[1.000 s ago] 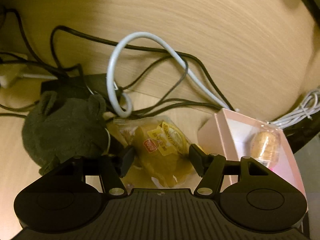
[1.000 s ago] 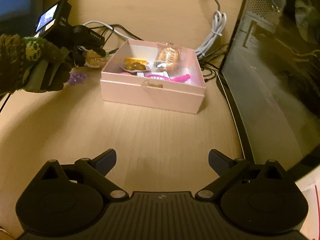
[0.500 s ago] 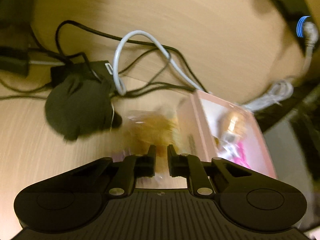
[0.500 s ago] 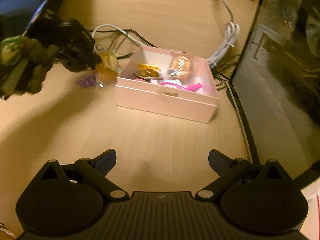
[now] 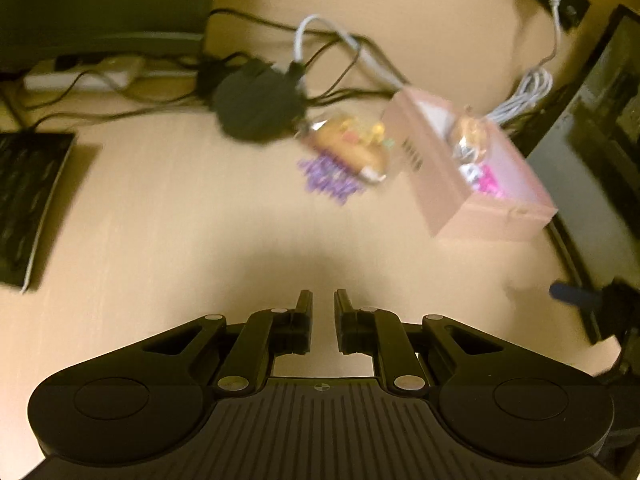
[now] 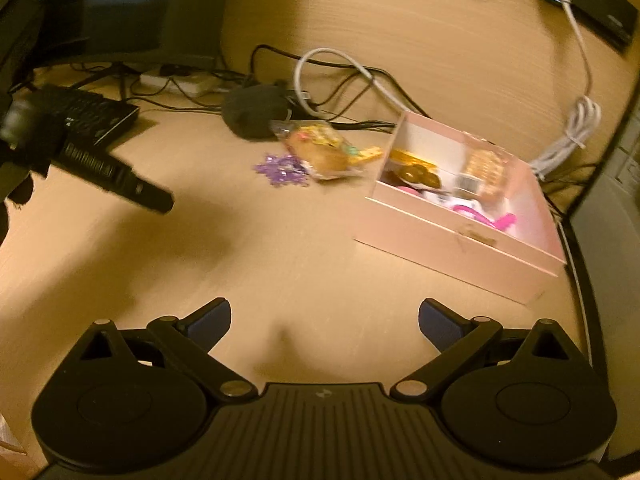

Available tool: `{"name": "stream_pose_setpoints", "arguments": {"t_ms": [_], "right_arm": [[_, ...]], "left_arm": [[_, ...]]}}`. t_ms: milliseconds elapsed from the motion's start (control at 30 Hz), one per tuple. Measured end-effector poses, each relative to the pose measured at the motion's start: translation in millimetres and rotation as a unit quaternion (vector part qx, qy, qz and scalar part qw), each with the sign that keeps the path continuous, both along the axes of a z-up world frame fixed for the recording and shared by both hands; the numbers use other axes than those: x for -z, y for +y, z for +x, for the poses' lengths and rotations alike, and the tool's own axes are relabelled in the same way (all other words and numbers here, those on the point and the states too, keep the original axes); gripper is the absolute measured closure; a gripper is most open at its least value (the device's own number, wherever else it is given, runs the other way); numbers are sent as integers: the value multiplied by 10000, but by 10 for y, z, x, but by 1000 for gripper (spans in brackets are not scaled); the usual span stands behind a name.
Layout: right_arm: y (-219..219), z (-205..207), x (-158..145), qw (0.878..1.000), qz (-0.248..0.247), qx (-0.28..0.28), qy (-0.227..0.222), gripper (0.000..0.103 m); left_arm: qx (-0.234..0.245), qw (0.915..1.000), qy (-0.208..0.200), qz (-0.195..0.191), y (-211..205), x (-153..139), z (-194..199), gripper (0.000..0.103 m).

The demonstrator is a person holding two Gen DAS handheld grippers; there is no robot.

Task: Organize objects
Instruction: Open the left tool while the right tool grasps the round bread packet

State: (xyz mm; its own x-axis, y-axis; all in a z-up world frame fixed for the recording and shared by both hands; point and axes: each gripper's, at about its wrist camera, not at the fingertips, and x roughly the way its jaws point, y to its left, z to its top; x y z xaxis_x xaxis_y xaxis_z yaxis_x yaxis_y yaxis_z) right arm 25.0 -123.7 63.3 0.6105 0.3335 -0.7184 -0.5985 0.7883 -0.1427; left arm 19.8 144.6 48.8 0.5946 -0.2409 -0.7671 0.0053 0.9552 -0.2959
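A wrapped yellow snack (image 5: 350, 142) lies on the desk just left of the pink box (image 5: 444, 188); it also shows in the right wrist view (image 6: 320, 152) beside the box (image 6: 456, 240). A purple snowflake trinket (image 5: 328, 178) (image 6: 282, 170) lies partly under the snack. The box holds a wrapped cake (image 6: 486, 168), a brown snack (image 6: 416, 174) and pink items. My left gripper (image 5: 323, 312) is shut and empty, well back from the snack; its fingers (image 6: 136, 188) show at the left of the right wrist view. My right gripper (image 6: 325, 320) is open and empty over bare desk.
A dark cloth pouch (image 5: 256, 108) and tangled cables (image 5: 340, 60) lie behind the snack. A black keyboard (image 5: 28, 200) is at left, a power strip (image 5: 80, 76) behind it, a coiled white cable (image 5: 528, 92) and a dark computer case (image 5: 592, 160) at right.
My left gripper shut near the snack, then pulled back and up without it. The snack stays on the desk beside the box. My right gripper's view shifted left; its jaws stayed open.
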Motion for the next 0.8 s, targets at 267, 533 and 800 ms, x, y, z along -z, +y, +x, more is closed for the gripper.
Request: {"name": "stream_pose_setpoints", "arguments": {"t_ms": [267,533,800], "right_arm": [[420,276,-111,9971,17,-540,-529,3],[1346,1444,-109,9969,-382,-559,-393,3],[1677,1952,284,9964,-774,-71,342,37]], "left_arm": [[-394,9986,-65,-349,286,-22,-281,89],[-838,9958,-54,-362,614,-126,-537,89],[-885,9952,-161,-389,753,-183,-617,87]]}}
